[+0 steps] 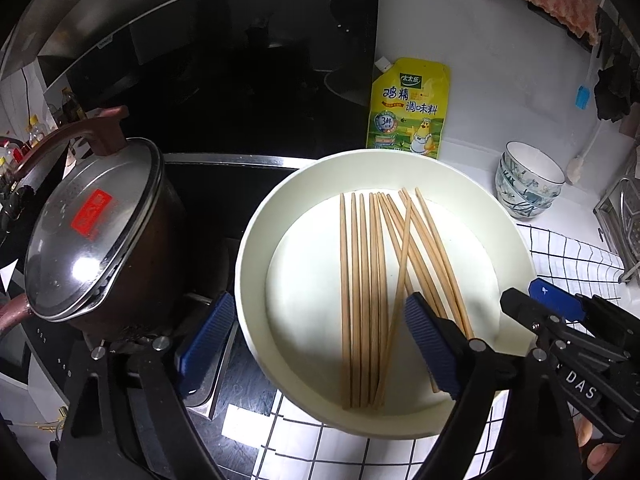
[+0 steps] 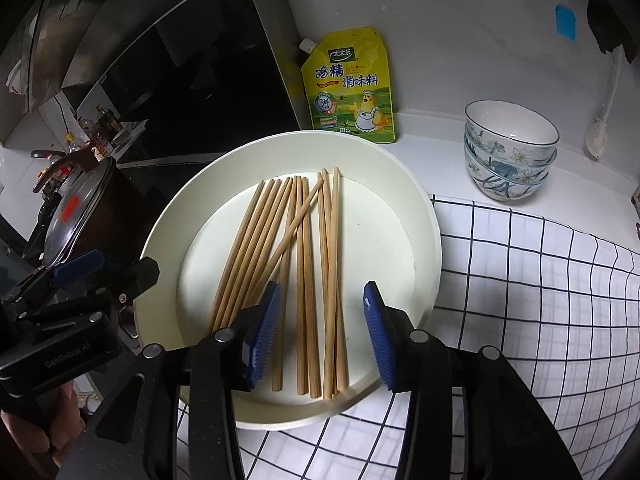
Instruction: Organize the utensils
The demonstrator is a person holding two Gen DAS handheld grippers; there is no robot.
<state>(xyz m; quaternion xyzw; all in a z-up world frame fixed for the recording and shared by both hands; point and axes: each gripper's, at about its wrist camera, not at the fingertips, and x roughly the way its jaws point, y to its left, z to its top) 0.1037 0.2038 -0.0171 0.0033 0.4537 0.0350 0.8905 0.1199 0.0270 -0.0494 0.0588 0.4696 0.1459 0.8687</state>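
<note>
left gripper (image 1: 320, 344): jaws wide apart, nothing held | right gripper (image 2: 322, 336): half open, nothing held, over chopsticks (image 2: 304, 280) lying loose in white plate (image 2: 424, 232) | one stick crosses, probably on top | advice: lift it first, grasp near the ends.

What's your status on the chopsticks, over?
Left gripper and right gripper open, empty. Chopsticks loose in white dish, one crossing the rest. Nothing blocking.
</note>
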